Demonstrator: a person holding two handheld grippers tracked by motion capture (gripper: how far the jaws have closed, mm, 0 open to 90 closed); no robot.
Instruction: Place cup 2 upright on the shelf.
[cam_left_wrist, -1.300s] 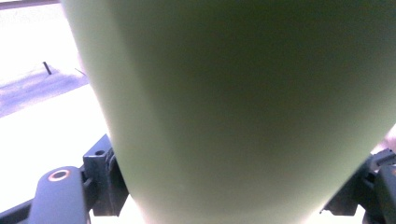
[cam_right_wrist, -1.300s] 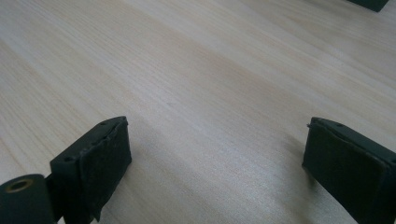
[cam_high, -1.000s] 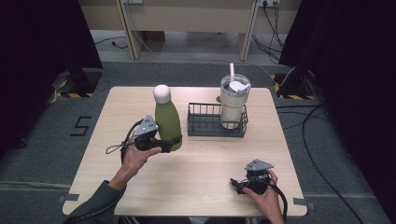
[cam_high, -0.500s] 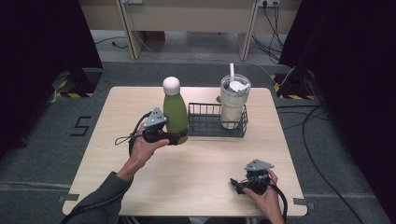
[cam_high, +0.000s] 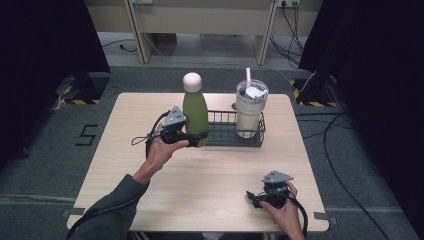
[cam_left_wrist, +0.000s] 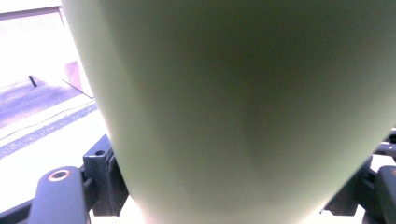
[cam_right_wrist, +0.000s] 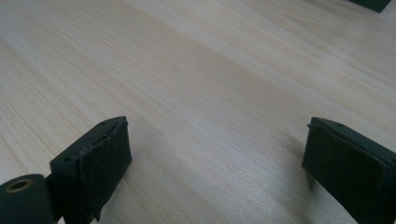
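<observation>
item: green bottle (cam_high: 195, 115), moving into the wire basket (cam_high: 229, 136).

status: i have the bottle gripped and off the table (cam_high: 210, 175), upright, at the basket's left end. from the high view i can't quite tell whether its base is over the rim or just outside it. left to do, as i judge it: carry it over the rim, lower it into the free left half, let go. the tumbler (cam_high: 250, 107) already stands in the right half.

left gripper (cam_high: 192, 136): jaws pinching the bottle low on its body.

right gripper (cam_high: 259, 196): resting near the table's front edge, well apart from the basket; jaws spread wide, bare wood between them.

description: matt olive-green body, smooth and rounded, tapering to a narrow neck, with a pale domed cap (cam_high: 192, 82). no label or dents seen.
</observation>
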